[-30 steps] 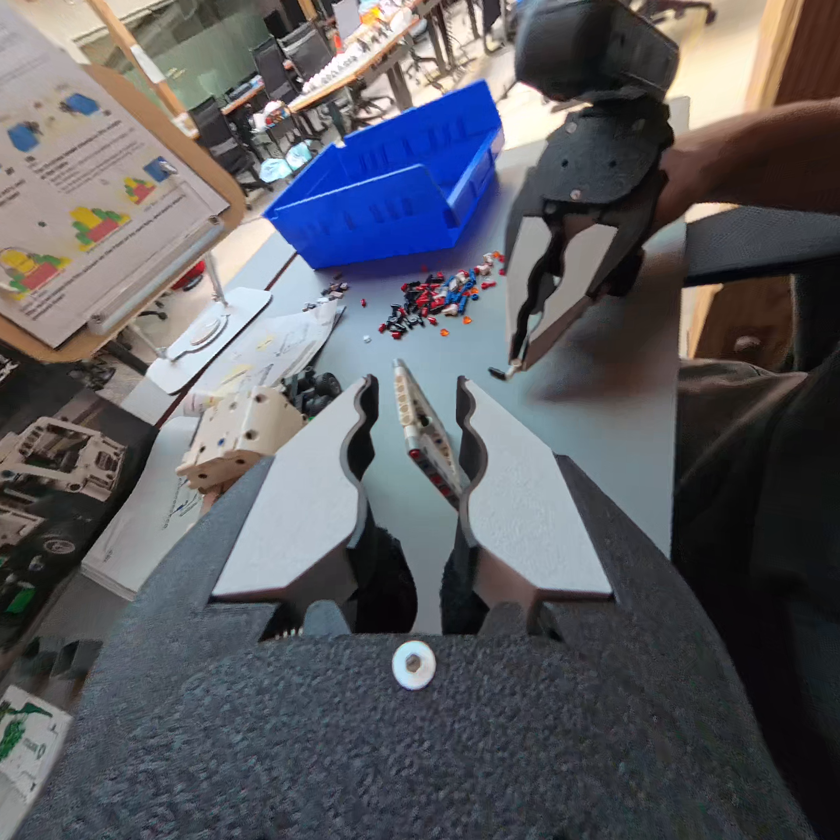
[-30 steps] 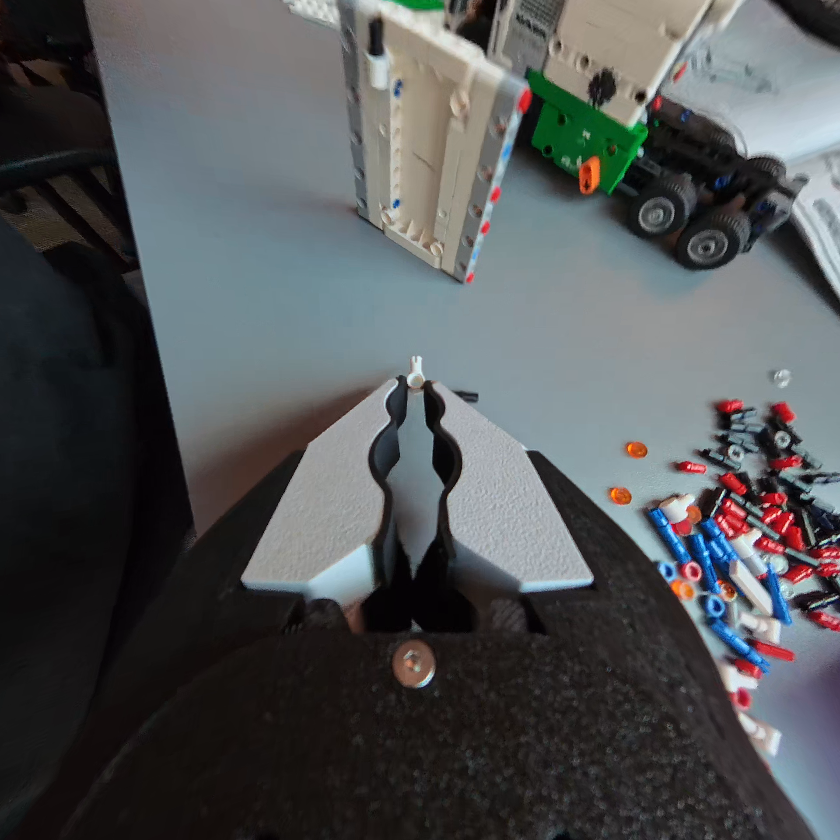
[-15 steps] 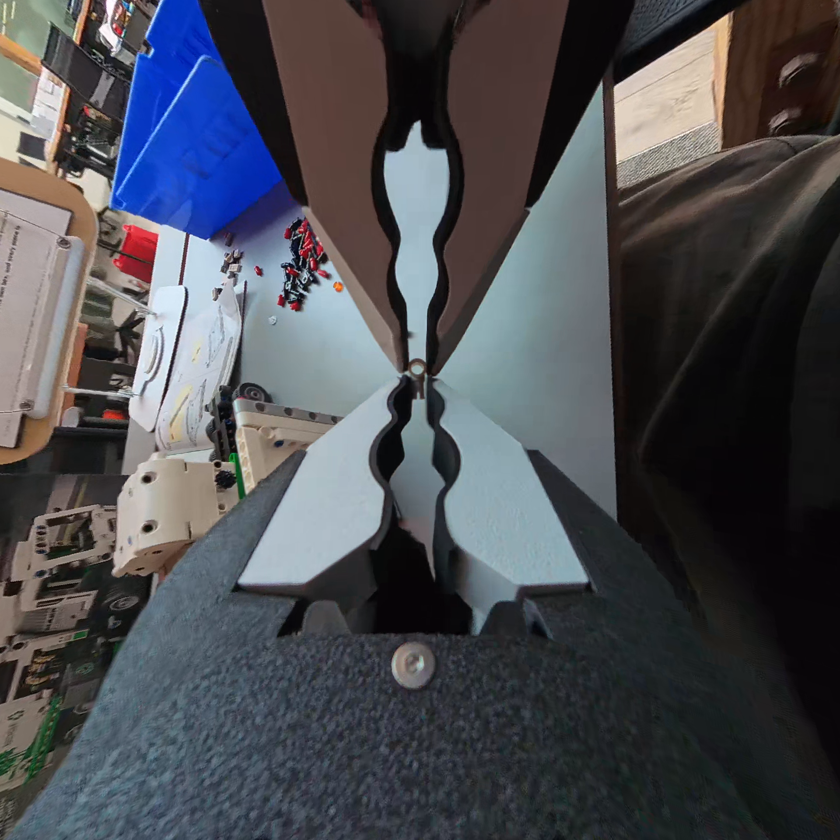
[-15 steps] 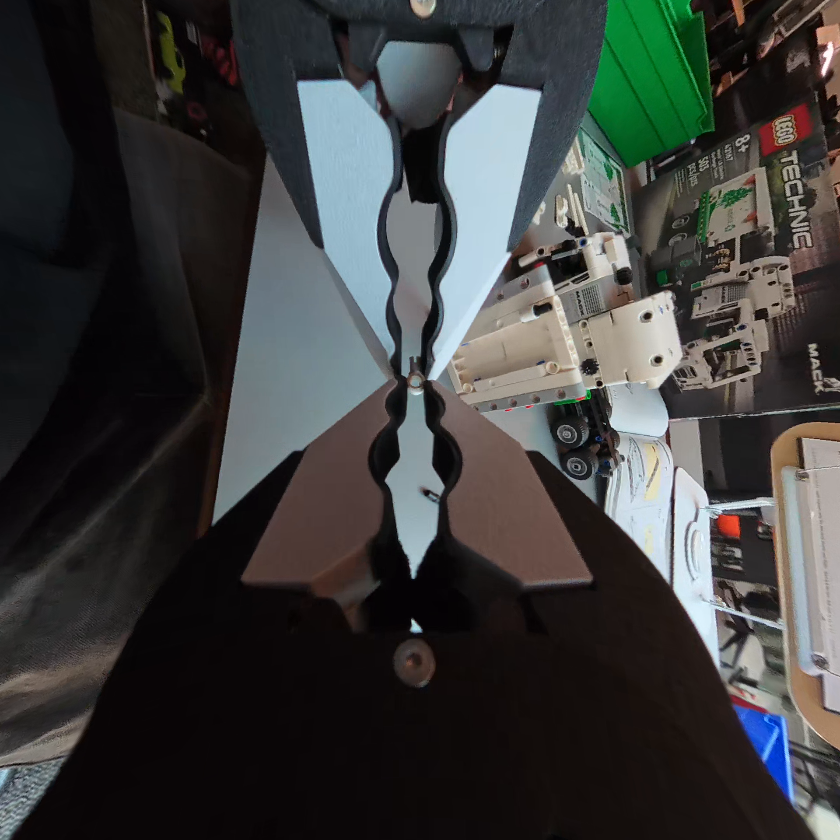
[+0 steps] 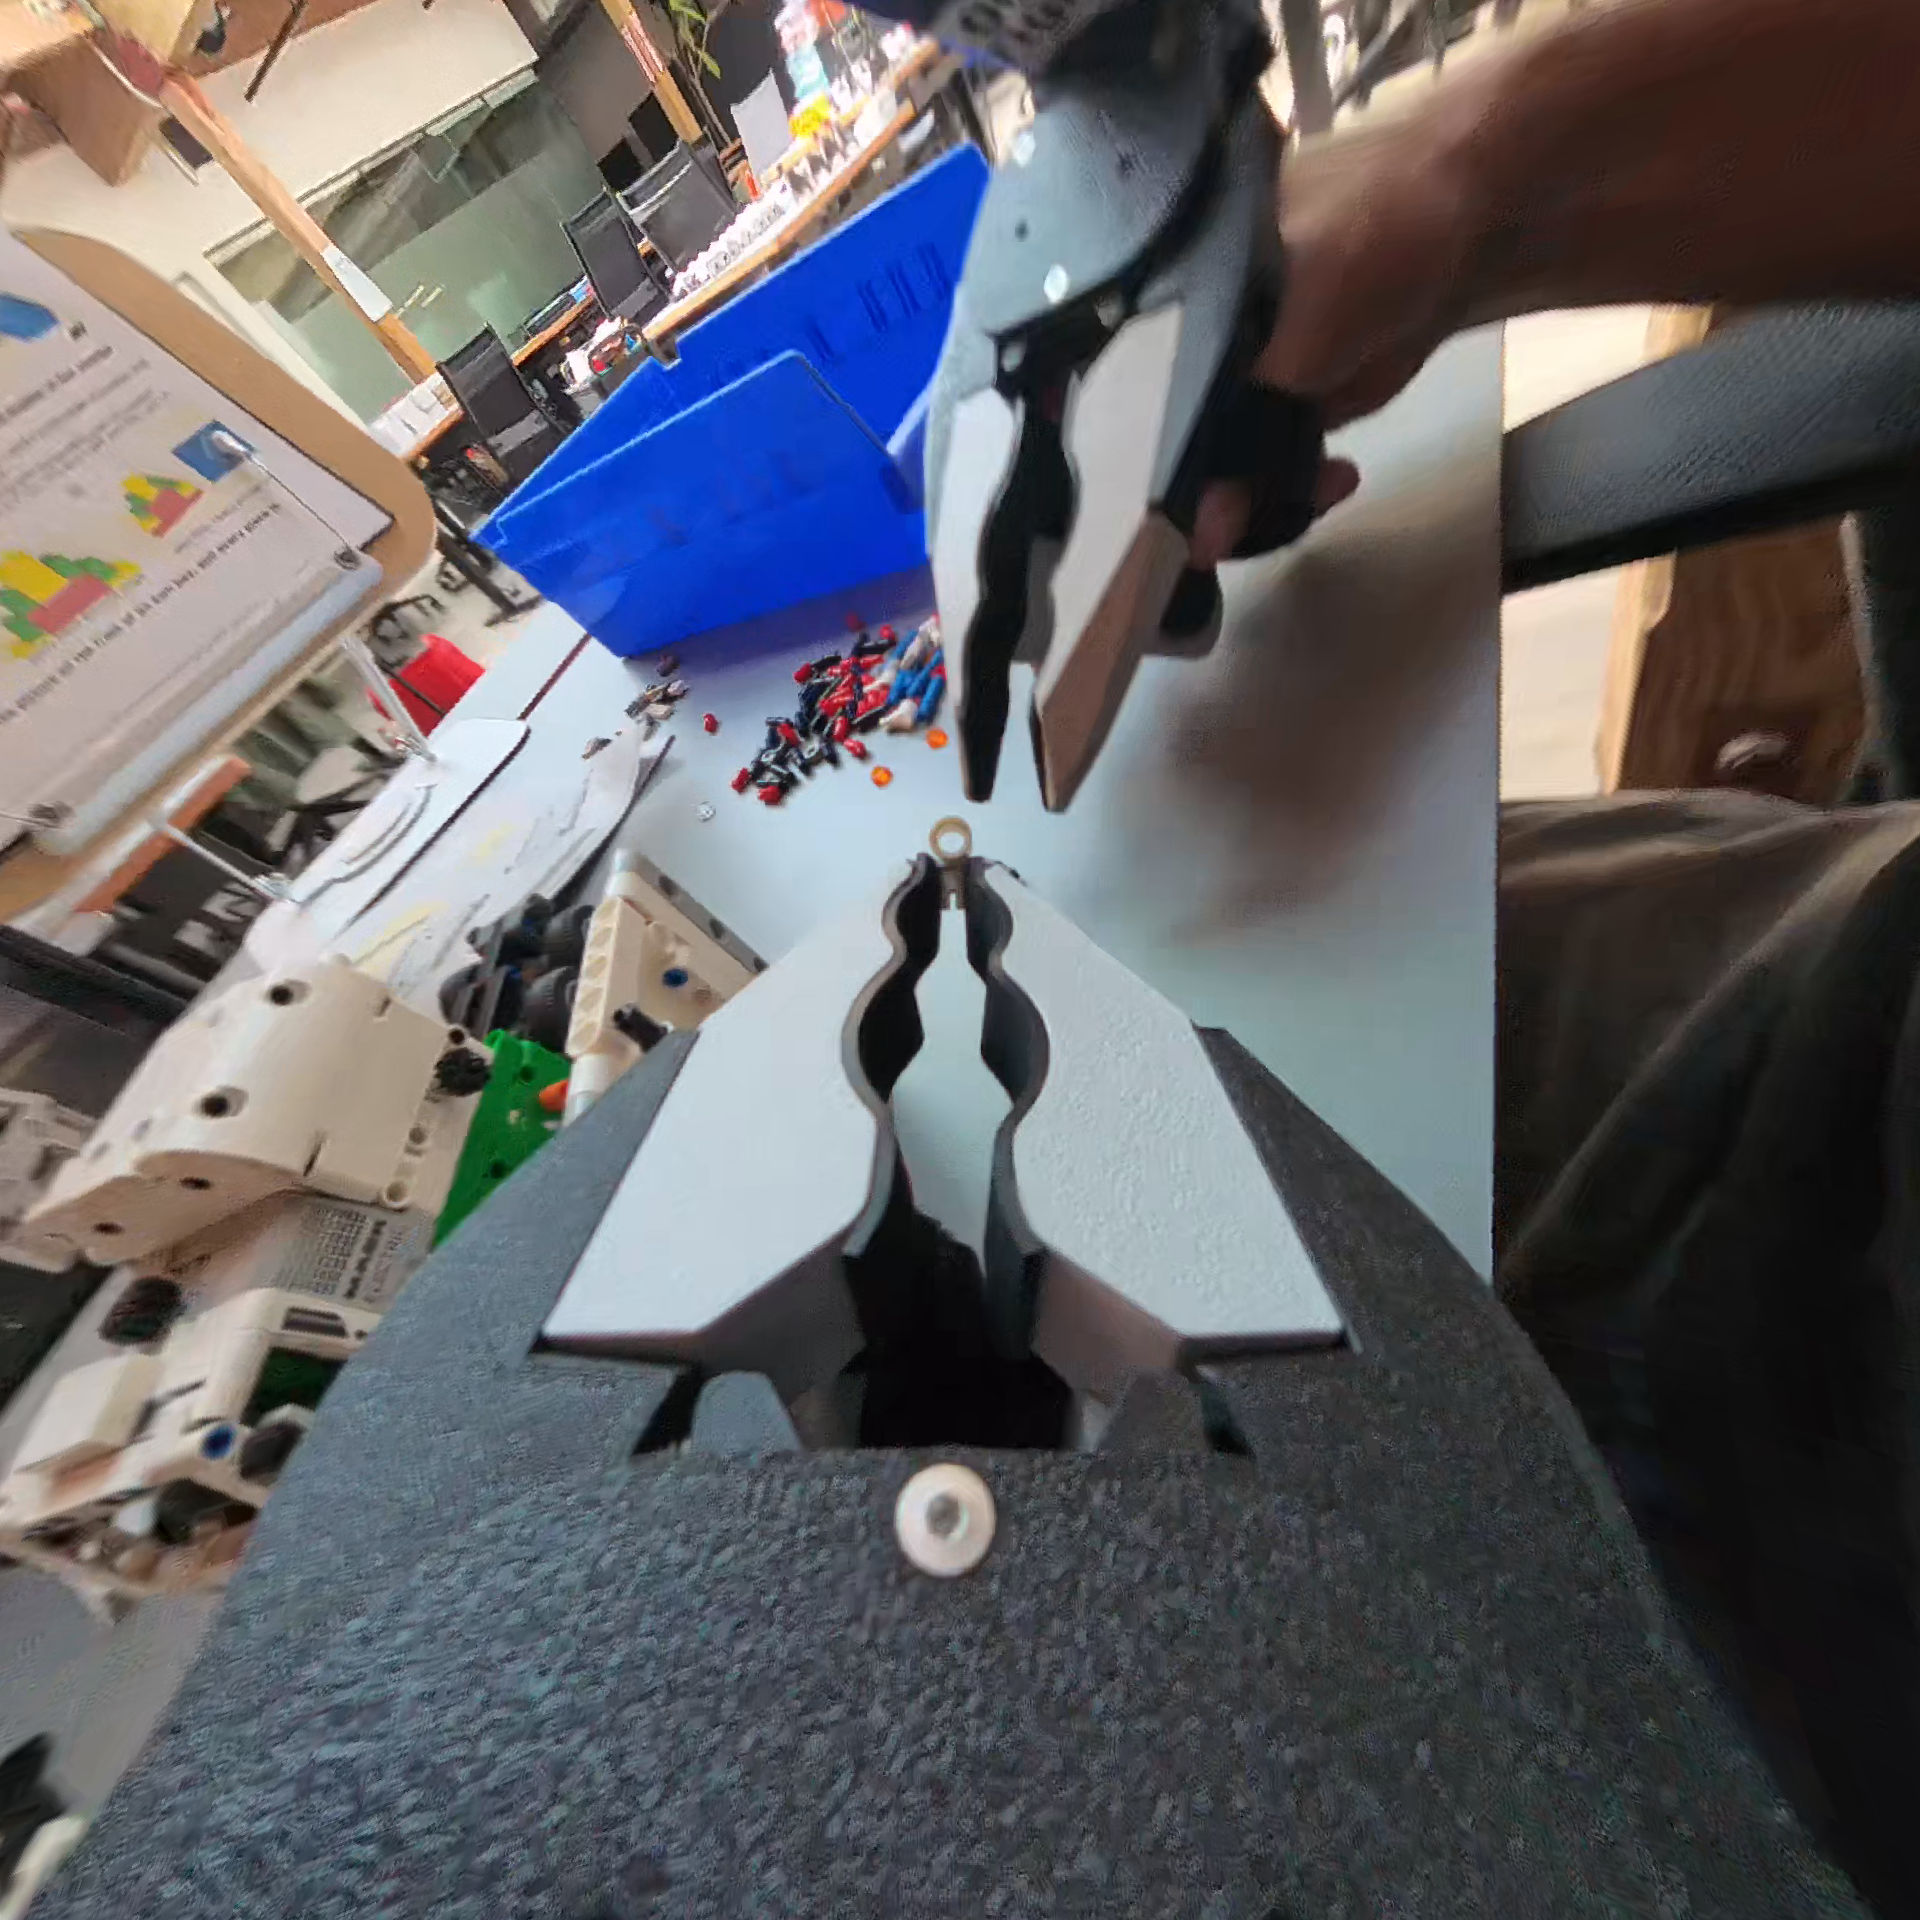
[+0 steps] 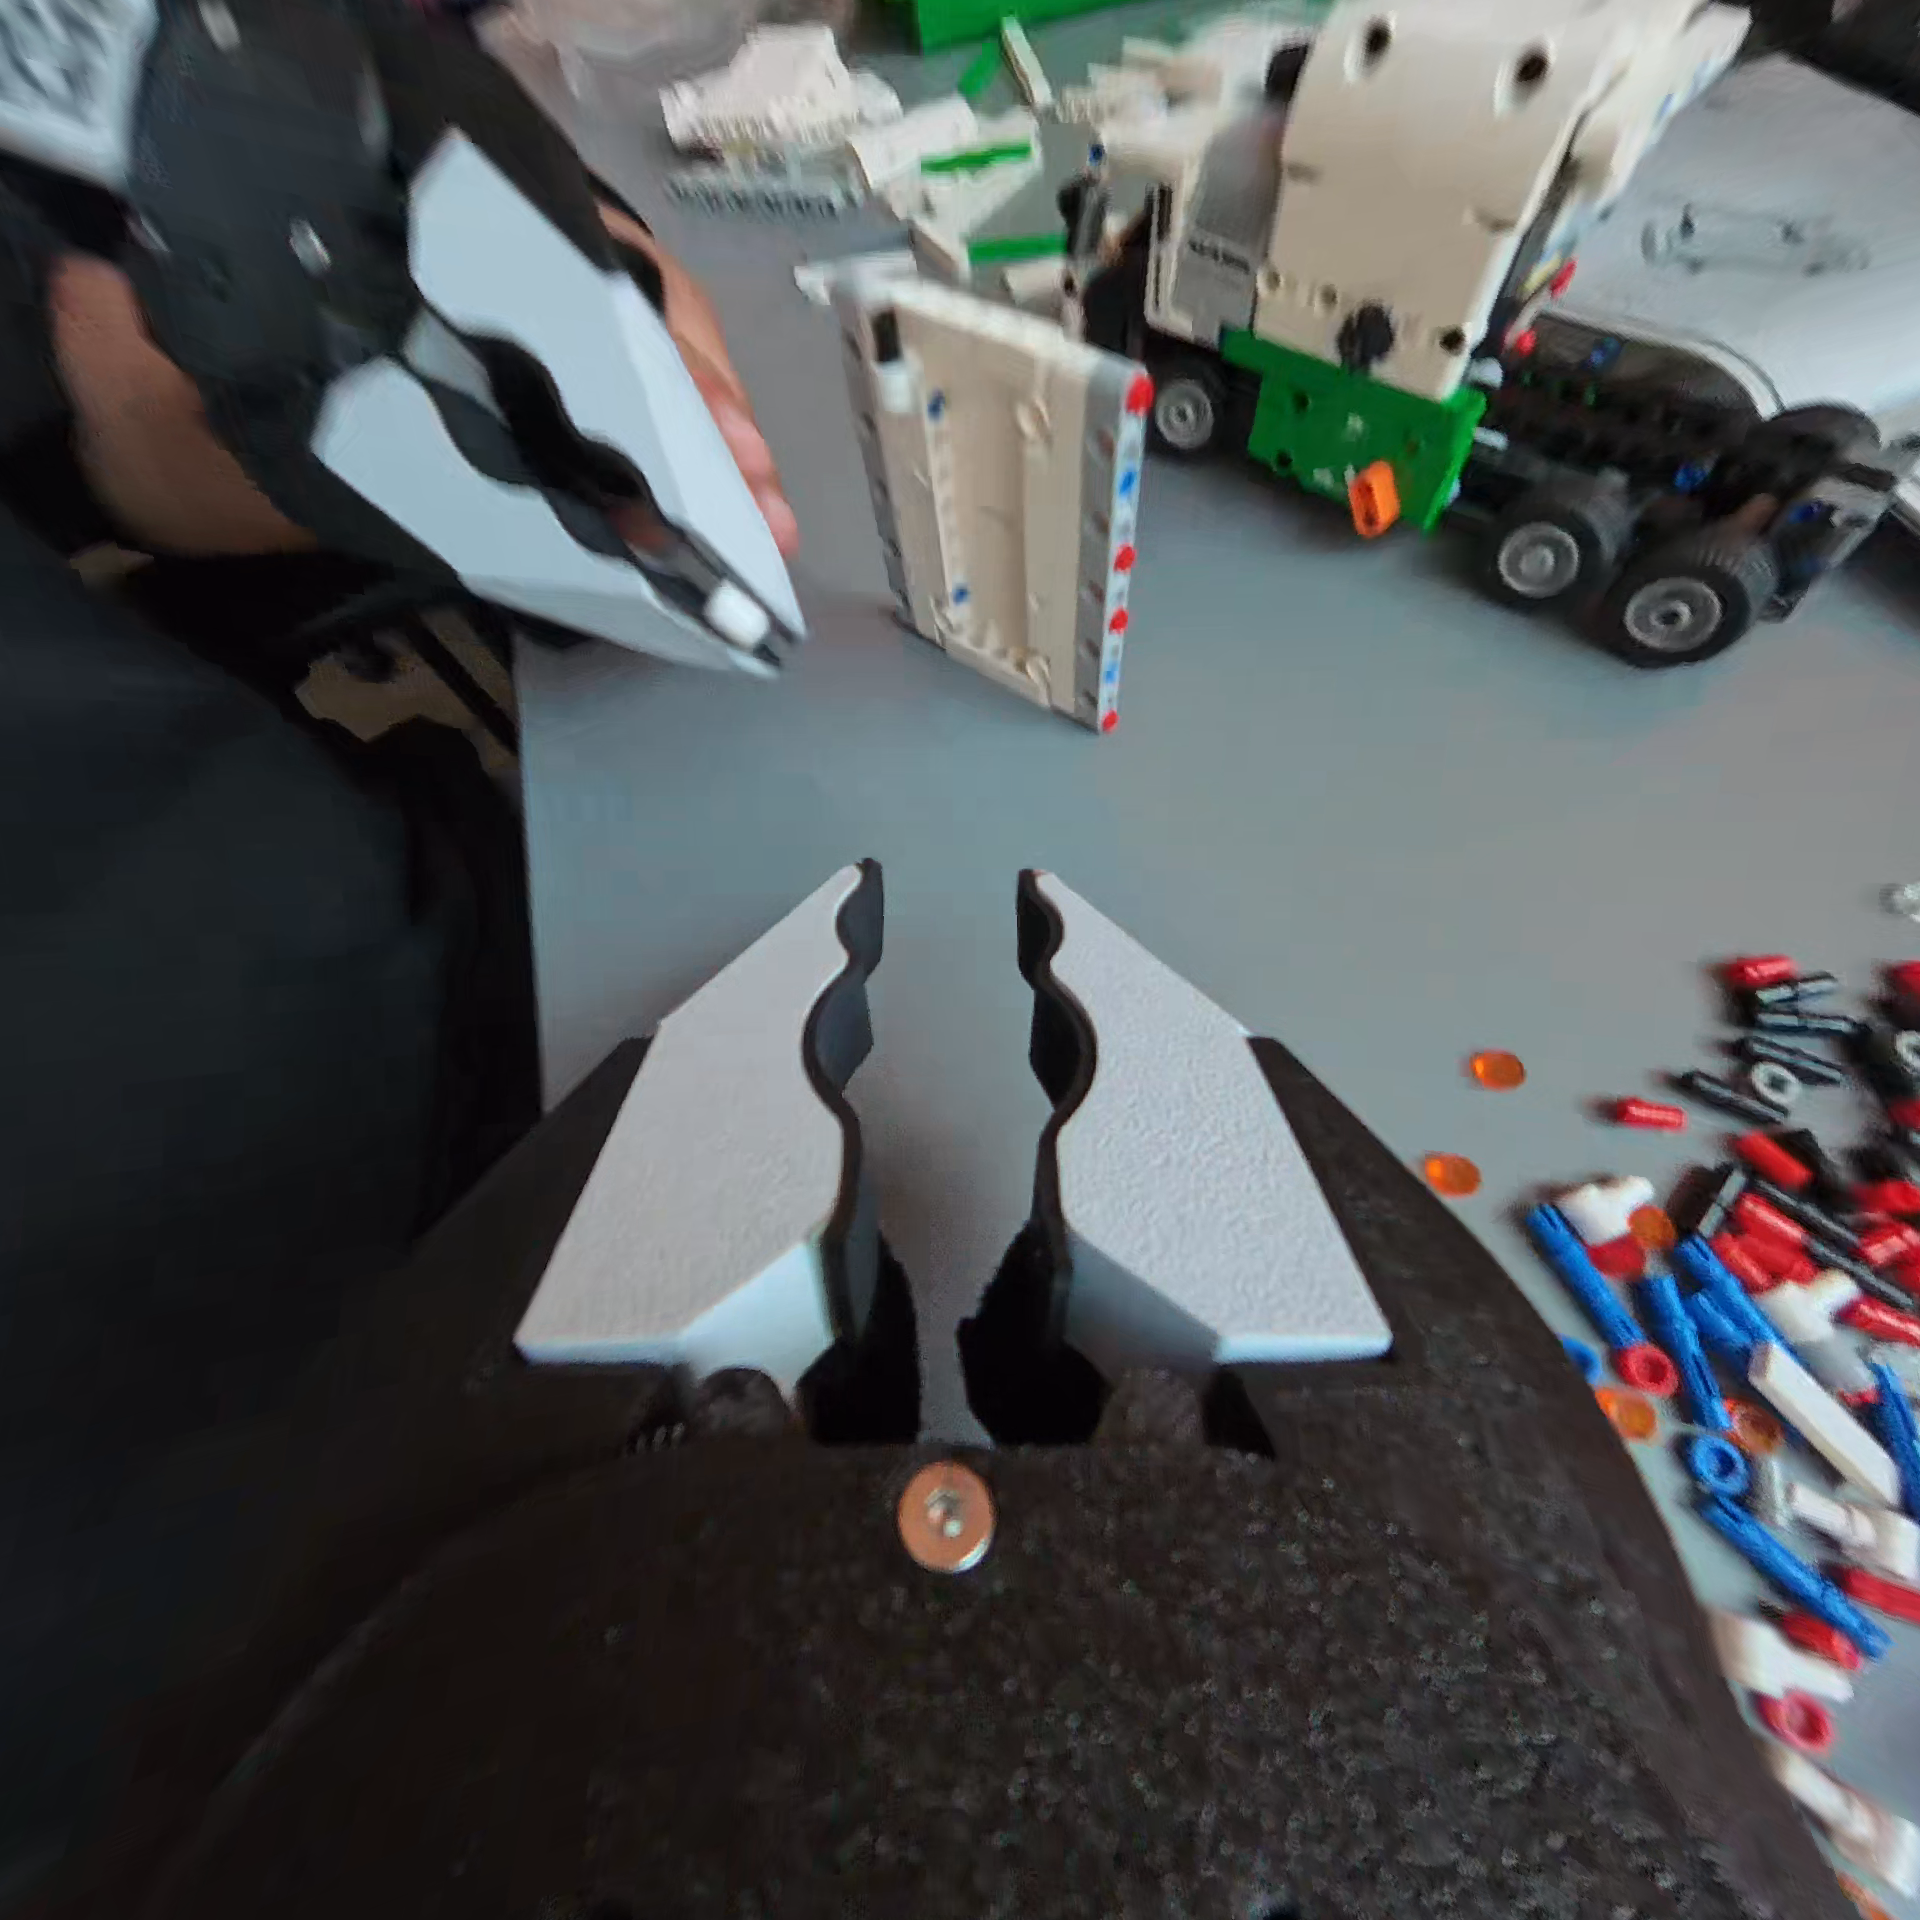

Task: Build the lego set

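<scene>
My left gripper (image 5: 951, 881) is shut on a small white connector piece (image 5: 951, 837) with a ring end that sticks out past its tips. It also shows in the right wrist view (image 6: 767, 636), upper left, with the piece (image 6: 740, 615) between its tips. My right gripper (image 6: 948, 883) is open and empty above the grey table (image 6: 1299, 831). In the left wrist view it (image 5: 1016, 795) hangs just above and beyond the piece, apart from it. A white panel (image 6: 997, 520) stands on the table beside the white and green lego truck (image 6: 1371, 312).
A pile of small red, blue and black pieces (image 6: 1808, 1247) lies at the right, also seen in the left wrist view (image 5: 842, 707). A blue bin (image 5: 748, 488) stands behind it. An instruction board (image 5: 135, 520) and a booklet (image 5: 499, 831) are at the left.
The right gripper held the small white piece, met the left gripper tip to tip, then opened and drew back. The left gripper, open a second ago, now holds the piece.
</scene>
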